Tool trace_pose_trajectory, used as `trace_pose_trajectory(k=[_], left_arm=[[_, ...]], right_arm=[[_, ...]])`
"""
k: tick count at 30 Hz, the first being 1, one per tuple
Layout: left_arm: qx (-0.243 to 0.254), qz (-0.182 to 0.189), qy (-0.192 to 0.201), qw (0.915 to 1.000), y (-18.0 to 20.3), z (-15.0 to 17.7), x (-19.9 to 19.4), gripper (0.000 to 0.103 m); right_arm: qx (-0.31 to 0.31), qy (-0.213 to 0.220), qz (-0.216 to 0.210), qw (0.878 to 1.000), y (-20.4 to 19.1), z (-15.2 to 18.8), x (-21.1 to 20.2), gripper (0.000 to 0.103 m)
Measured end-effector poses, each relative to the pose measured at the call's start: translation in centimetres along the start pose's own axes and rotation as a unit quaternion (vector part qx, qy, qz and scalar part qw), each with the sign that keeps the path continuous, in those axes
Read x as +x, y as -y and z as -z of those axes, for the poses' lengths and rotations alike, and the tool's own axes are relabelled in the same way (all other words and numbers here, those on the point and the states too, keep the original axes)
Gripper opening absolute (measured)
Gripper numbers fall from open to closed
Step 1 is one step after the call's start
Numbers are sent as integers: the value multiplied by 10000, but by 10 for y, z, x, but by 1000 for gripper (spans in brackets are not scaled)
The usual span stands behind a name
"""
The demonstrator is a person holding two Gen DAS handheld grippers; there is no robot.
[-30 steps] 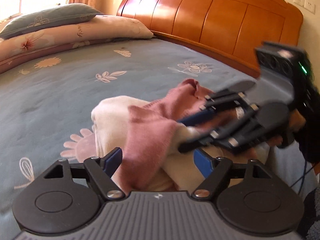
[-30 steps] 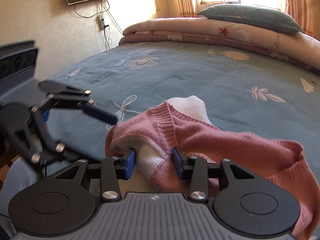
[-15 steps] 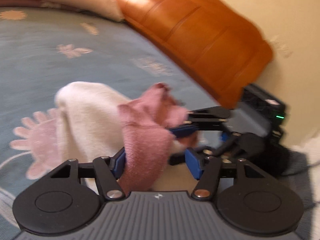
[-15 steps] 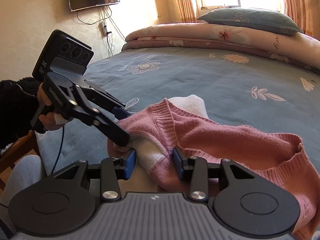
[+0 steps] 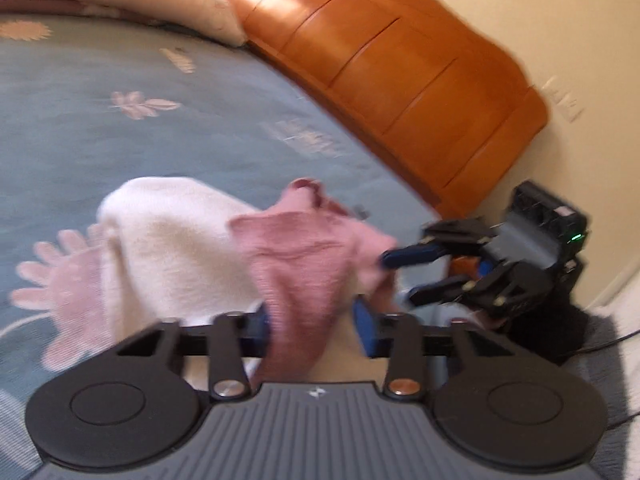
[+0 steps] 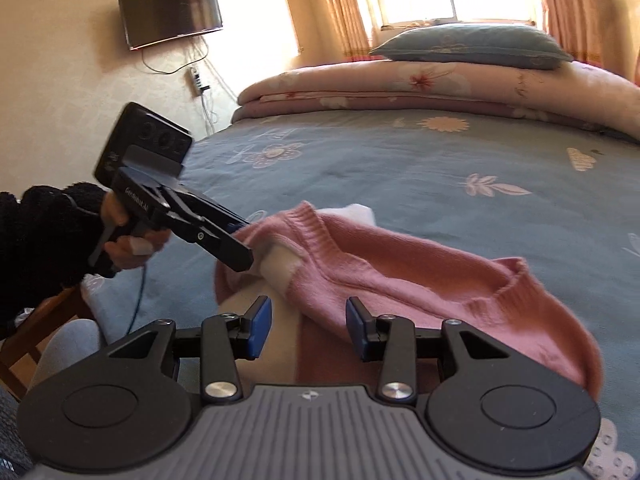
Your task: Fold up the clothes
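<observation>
A pink knit sweater (image 5: 304,264) with a cream-white part (image 5: 172,240) lies bunched on the blue flowered bedsheet (image 5: 120,140). My left gripper (image 5: 312,328) is shut on a thick fold of the pink knit. From the right wrist view, its fingers (image 6: 240,254) pinch the sweater's (image 6: 400,280) near-left edge. My right gripper (image 6: 308,326) stands open, and the sweater lies just beyond its blue pads. In the left wrist view the right gripper (image 5: 398,276) has its jaws apart, with the upper fingertip against the pink cloth.
An orange wooden headboard (image 5: 400,60) runs along the bed's right side. A folded quilt (image 6: 440,84) with a blue pillow (image 6: 472,44) lies at the far end. A hand in a black sleeve (image 6: 40,232) holds the left gripper near a wooden chair (image 6: 44,320).
My left gripper swung in from the side and shut on the pink fold. My right gripper let go of the cloth it held and drew back a little.
</observation>
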State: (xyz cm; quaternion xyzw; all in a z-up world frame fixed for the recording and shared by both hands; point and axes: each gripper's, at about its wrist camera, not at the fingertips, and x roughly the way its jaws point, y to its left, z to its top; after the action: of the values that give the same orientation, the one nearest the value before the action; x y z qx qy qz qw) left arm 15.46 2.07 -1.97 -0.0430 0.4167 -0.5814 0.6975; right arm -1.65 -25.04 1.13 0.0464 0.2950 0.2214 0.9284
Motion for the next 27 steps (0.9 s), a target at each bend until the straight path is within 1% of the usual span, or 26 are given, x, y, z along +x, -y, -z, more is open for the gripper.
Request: trace_pose_trajectory(k=[2, 3, 5, 8, 10, 13, 16, 19, 20, 21, 22, 23, 24, 25, 27], left_arm=[[32, -230, 22, 9997, 8, 3, -7, 16], [107, -372, 35, 9992, 14, 5, -10, 15], [264, -651, 47, 9975, 26, 8, -14, 13], [419, -902, 101, 9950, 41, 9, -15, 13], [397, -971, 91, 9944, 43, 9, -14, 13], [363, -1074, 75, 9935, 46, 8, -13, 13], [297, -1146, 66, 9929, 46, 7, -12, 13], [201, -1193, 61, 9926, 43, 6, -10, 13], [174, -1222, 56, 9923, 42, 6, -10, 13], [143, -1253, 57, 9920, 41, 6, -9, 13], [106, -1287, 63, 9916, 40, 6, -9, 13], [79, -1330, 78, 9911, 40, 6, -10, 13], [64, -1398, 102, 9901, 41, 6, -11, 13], [64, -1485, 122, 9888, 42, 5, -12, 13], [107, -1682, 162, 9856, 46, 4, -13, 13]], right_arm=[[6, 65, 166, 9998, 11, -1, -9, 46], [9, 97, 249, 9996, 16, -1, -14, 48], [14, 162, 415, 9990, 27, -2, -23, 58], [204, 195, 530, 9982, 67, -8, -30, 68], [381, 158, 612, 9973, 99, -12, -31, 68], [556, -144, 572, 9967, 145, -17, -15, 68], [520, -653, 212, 9963, 174, -18, 12, 68], [475, -1154, -237, 9919, 186, -16, 35, 68], [459, -1236, -356, 9906, 187, -15, 38, 67], [442, -1306, -472, 9893, 187, -14, 41, 63], [425, -1376, -587, 9878, 187, -13, 43, 46], [407, -1447, -703, 9861, 187, -12, 46, 23], [307, -1445, -670, 9868, 183, -12, 43, 17], [158, -1424, -530, 9883, 176, -13, 39, 13], [-122, -1362, -185, 9904, 165, -17, 31, 11]])
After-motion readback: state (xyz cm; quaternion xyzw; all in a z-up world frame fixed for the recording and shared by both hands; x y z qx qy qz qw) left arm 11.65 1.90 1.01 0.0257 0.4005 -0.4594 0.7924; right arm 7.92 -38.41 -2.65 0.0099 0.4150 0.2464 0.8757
